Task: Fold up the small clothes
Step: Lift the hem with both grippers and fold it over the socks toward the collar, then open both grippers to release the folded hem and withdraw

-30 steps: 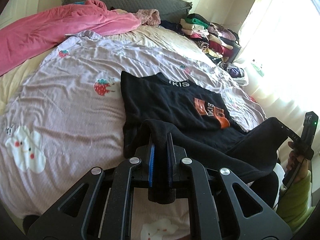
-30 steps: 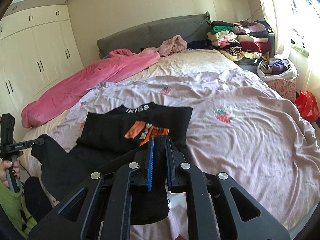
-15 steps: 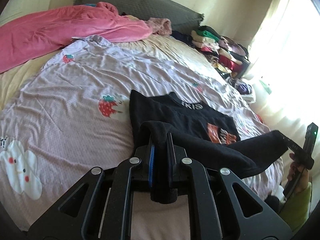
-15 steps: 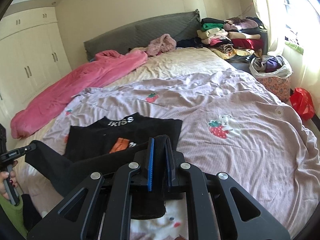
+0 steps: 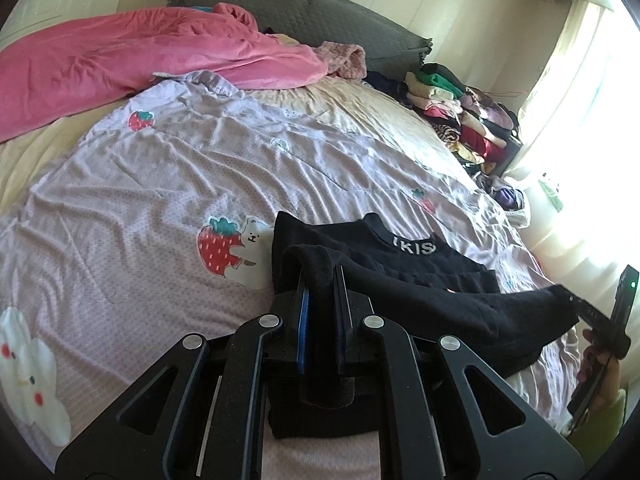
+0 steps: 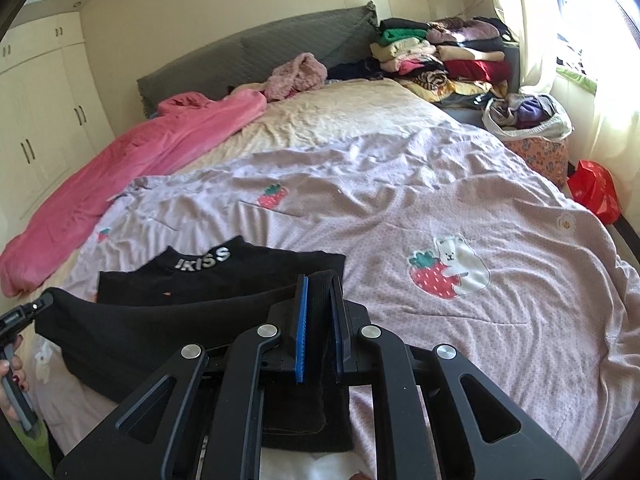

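Note:
A small black shirt [image 5: 400,256] with white "IKISS" lettering at the collar lies on the lilac bedspread [image 5: 140,208]. Its bottom hem is lifted and stretched between my two grippers, covering most of the orange chest print. My left gripper [image 5: 320,280] is shut on one hem corner. My right gripper [image 6: 318,284] is shut on the other corner. The shirt also shows in the right wrist view [image 6: 224,276]. The right gripper shows at the right edge of the left wrist view [image 5: 596,316], and the left gripper at the left edge of the right wrist view [image 6: 24,312].
A pink blanket [image 5: 120,60] lies across the far left of the bed, before a grey headboard [image 6: 256,52]. Stacks of folded clothes [image 6: 440,56] sit at the far right. A basket of clothes [image 6: 528,120] and a red bag [image 6: 592,188] stand beside the bed.
Both grippers have carried the shirt's hem forward over the chest towards the collar. The orange print, visible before, is now nearly covered.

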`<act>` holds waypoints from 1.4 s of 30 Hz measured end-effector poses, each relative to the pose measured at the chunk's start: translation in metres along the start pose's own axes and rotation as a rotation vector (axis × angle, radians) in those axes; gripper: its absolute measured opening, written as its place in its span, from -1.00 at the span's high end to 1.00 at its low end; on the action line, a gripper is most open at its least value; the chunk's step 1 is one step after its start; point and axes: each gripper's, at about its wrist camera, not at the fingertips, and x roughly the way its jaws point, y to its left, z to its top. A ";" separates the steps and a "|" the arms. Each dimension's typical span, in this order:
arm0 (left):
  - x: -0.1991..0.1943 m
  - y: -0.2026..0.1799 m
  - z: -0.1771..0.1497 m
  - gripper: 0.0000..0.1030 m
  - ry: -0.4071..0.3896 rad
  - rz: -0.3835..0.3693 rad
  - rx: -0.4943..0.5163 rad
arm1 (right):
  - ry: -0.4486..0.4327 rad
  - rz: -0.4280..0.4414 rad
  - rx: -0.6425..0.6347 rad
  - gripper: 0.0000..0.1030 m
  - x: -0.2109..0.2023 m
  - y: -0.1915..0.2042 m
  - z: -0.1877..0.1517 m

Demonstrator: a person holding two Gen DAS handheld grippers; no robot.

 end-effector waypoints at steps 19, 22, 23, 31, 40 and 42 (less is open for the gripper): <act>0.006 0.009 -0.017 0.28 -0.044 0.056 -0.011 | -0.045 -0.117 -0.003 0.05 0.002 -0.009 -0.022; -0.004 0.001 -0.018 0.28 -0.067 0.057 0.021 | -0.095 -0.100 -0.060 -0.01 -0.012 0.006 -0.024; -0.007 -0.002 -0.018 0.28 -0.072 0.054 0.029 | -0.106 -0.093 -0.075 -0.02 -0.015 0.012 -0.025; -0.021 -0.026 -0.037 0.28 -0.041 0.010 0.110 | -0.111 0.082 -0.273 -0.04 -0.029 0.070 -0.046; 0.003 -0.061 -0.077 0.28 0.088 -0.027 0.236 | 0.028 0.175 -0.423 -0.03 -0.009 0.116 -0.084; 0.011 -0.067 -0.087 0.28 0.118 -0.027 0.257 | 0.053 0.182 -0.442 -0.03 -0.006 0.122 -0.092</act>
